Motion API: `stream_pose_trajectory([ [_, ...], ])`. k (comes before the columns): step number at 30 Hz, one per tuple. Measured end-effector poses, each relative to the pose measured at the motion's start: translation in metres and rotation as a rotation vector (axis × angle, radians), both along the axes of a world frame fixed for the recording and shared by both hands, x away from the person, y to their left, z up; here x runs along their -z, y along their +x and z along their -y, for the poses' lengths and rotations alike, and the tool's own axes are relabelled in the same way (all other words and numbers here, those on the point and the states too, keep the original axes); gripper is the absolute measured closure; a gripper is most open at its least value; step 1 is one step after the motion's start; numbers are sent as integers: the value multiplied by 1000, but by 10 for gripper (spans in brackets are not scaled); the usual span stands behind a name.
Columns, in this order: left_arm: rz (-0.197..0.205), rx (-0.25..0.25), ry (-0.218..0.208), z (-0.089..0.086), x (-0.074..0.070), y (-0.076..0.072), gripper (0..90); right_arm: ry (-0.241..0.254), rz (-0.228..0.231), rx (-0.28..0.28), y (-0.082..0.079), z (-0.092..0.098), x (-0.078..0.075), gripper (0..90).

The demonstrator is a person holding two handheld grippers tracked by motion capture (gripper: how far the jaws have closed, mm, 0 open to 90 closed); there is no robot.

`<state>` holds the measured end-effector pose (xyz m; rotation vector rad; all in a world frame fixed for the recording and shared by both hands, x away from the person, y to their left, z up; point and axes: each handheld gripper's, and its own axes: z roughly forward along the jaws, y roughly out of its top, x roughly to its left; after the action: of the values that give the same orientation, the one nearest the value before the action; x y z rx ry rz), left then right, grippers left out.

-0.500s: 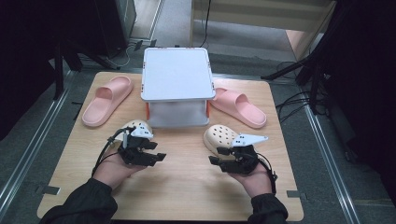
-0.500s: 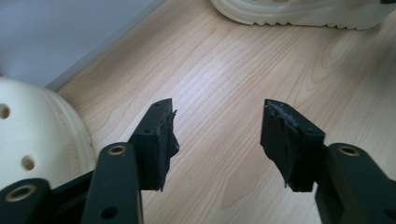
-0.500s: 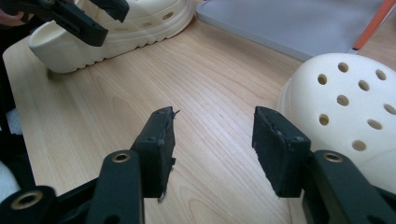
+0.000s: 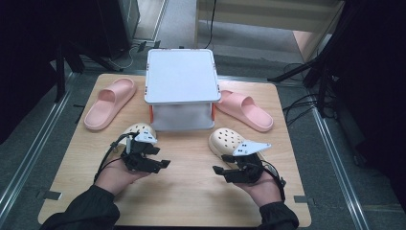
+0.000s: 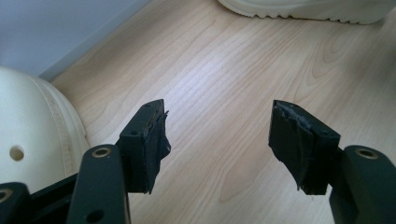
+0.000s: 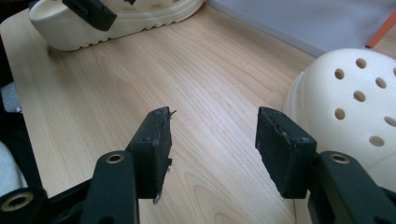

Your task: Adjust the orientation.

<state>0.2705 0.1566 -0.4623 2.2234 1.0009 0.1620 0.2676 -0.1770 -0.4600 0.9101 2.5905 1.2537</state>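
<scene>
On table [image 4: 186,158], two cream clogs near bin [image 4: 181,76]: L clog [image 4: 136,130] by L gripper [image 4: 160,163], R clog [image 4: 229,140] by R gripper [image 4: 218,170]. Both grippers agape, empty, per gripper views. Up top: pink slides [image 4: 107,101] flanking bin.

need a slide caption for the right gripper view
Right gripper, jaws open over bare wooden table, beside a perforated cream clog; second clog lies beyond.

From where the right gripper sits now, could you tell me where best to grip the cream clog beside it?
Probably the side wall of the cream clog, coming in from the open table side: the right gripper is open beside it, and the rounded, holed toe looks too wide and domed to pinch.
</scene>
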Motion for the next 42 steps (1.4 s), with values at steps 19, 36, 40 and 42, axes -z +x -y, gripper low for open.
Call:
stream_pose_trajectory([
  [19,-11,-81,-20,-19,-5,-17,365,6,-18,-8,21,-8,2,472],
  [36,0,-277,8,-69,-8,-47,389,10,-13,-54,33,-24,0,479],
  [40,-9,-313,26,-74,1,-41,410,8,-15,-56,34,-25,0,481],
  [42,-22,-309,33,-73,7,-35,442,8,-19,-57,35,-25,0,481],
])
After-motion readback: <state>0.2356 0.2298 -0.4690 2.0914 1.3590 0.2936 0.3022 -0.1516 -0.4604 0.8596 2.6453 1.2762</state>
